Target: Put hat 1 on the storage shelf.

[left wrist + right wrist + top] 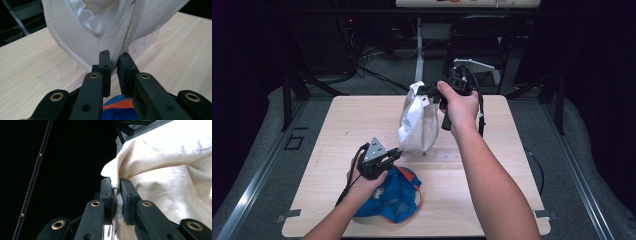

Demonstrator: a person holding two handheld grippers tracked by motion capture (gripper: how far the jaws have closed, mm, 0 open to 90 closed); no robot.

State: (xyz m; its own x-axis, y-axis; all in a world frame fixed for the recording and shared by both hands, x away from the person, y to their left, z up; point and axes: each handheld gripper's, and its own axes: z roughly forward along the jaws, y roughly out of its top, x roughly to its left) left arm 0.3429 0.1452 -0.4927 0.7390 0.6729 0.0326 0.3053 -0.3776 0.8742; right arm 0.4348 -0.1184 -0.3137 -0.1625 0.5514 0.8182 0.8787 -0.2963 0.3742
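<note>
Two caps are seen in the high view: a white cap (418, 120) is held up over the table (337, 150) centre by the right gripper (435, 95), and a blue cap (394, 195) lies near the front edge under the left gripper (388, 159). In the left gripper view, the jaws stand slightly apart at the white cap's (82, 37) lower edge; whether cloth is pinched cannot be told. In the right gripper view, the jaws are clamped on a fold of the white cap (170, 177).

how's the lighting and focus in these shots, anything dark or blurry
High view: the pale wooden table is evenly lit, the room behind nearly black, detail soft. Left gripper view: sharp on the left tongs and the white fabric cap. Right gripper view: the left half is black; the cap glares bright beside the right tongs.
</note>
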